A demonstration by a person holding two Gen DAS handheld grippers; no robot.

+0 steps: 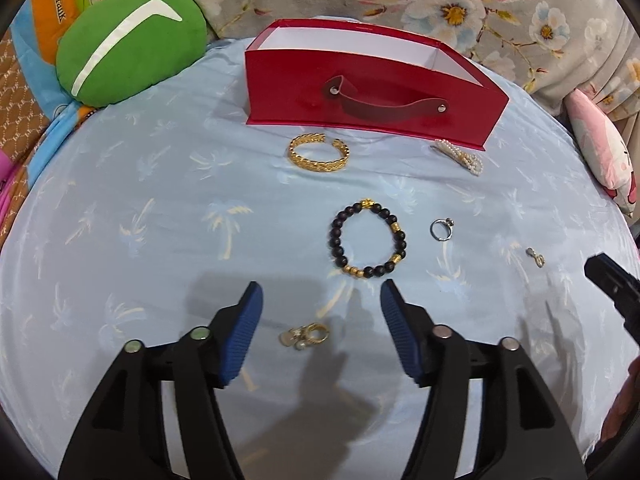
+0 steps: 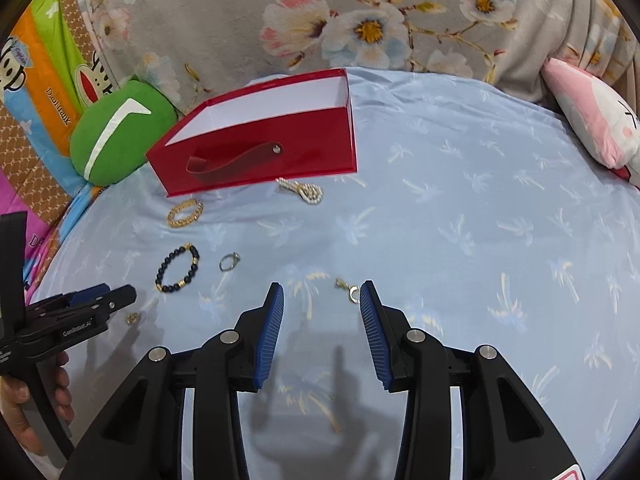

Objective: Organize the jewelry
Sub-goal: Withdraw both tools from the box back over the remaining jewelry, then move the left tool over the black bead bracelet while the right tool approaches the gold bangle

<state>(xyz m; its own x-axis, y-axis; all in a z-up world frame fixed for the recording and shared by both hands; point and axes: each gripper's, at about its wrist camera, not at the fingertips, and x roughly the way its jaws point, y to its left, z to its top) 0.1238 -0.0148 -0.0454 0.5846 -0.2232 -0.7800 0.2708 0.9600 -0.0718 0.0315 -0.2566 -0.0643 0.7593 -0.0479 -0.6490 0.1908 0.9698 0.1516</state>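
Note:
Jewelry lies on a light blue sheet [image 1: 140, 220] in front of an open red box [image 1: 372, 92] [image 2: 260, 152]. My left gripper [image 1: 320, 286] is open over the sheet, and a small gold ring cluster [image 1: 306, 334] lies between its fingers, untouched. Beyond it are a black-and-gold bead bracelet [image 1: 335, 236], a gold bangle [image 1: 316, 165], a pearl piece [image 1: 460, 156] and a silver ring [image 1: 434, 230]. My right gripper [image 2: 322, 285] is open, and a small gold pendant [image 2: 348, 290] lies just inside its right fingertip.
A green cushion [image 1: 128, 44] sits left of the box and a pink cushion [image 2: 592, 120] at the far right. A floral blanket [image 2: 360, 20] rises behind the box. A hand [image 2: 24, 400] holds the left gripper [image 2: 116, 298], seen at the left edge of the right wrist view.

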